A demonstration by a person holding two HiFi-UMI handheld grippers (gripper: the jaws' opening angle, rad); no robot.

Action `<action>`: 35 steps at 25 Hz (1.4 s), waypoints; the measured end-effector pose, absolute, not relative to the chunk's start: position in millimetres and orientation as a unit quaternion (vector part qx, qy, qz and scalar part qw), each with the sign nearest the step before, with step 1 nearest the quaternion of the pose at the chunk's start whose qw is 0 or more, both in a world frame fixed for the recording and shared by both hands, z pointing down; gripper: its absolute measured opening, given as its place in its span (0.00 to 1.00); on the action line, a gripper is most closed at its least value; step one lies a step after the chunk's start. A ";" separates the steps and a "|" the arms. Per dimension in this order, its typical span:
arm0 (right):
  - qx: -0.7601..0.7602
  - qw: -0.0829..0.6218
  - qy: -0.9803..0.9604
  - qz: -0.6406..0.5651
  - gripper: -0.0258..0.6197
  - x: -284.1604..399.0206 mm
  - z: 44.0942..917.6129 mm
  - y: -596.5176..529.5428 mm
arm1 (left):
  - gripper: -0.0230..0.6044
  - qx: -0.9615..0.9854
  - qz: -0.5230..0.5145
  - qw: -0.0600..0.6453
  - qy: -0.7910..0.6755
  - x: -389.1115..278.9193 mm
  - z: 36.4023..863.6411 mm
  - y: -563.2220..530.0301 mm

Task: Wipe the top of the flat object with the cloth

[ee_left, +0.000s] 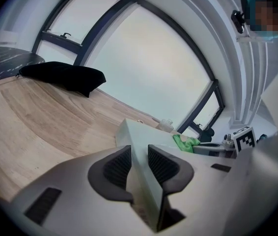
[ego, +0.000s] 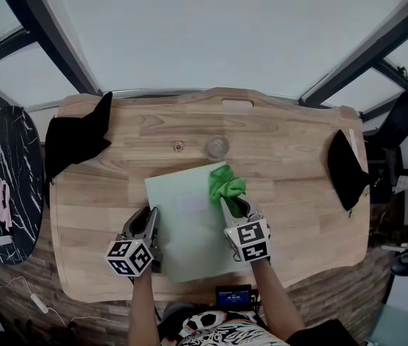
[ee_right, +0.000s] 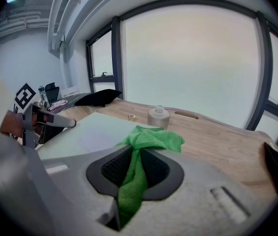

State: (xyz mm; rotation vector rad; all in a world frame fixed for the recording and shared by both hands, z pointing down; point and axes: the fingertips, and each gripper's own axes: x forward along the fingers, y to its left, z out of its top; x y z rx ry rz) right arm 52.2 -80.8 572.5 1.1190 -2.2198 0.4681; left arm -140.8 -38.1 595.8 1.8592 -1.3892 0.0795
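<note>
Left claw (ego: pixel 147 223) clamps board (ego: pixel 186 207) edge; right claw (ego: pixel 233 206) pinches green cloth (ego: pixel 225 184). Best wiped in flat, overlapping strokes, board held steady.

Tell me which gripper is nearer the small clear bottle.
Right. The right gripper, shut on the green cloth, sits over the board just short of the bottle; the left gripper clamps the board's left edge, farther away.

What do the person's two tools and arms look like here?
The left tool and the right tool have pale grey bodies and dark ribbed pads. Each carries a white cube with black square markers. I see no cable on them. The forearms are unsleeved; a patterned black-and-white garment shows below.
</note>
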 end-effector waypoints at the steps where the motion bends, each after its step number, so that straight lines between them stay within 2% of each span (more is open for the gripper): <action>1: 0.419 0.308 -0.836 0.176 0.13 51.7 574.6 -81.5 | 0.21 0.735 0.037 0.394 -0.550 -140.7 596.2 -38.2; 7: 0.404 0.336 -0.832 0.179 0.13 49.1 580.5 -84.1 | 0.20 0.736 0.055 0.382 -0.556 -140.3 597.2 -38.0; 22: 0.396 0.351 -0.828 0.184 0.13 41.0 581.8 -92.0 | 0.20 0.745 0.067 0.368 -0.552 -138.1 597.3 -37.8; 35: 0.371 0.378 -0.828 0.183 0.13 34.8 584.5 -109.9 | 0.20 0.747 0.075 0.380 -0.541 -138.7 599.0 -37.8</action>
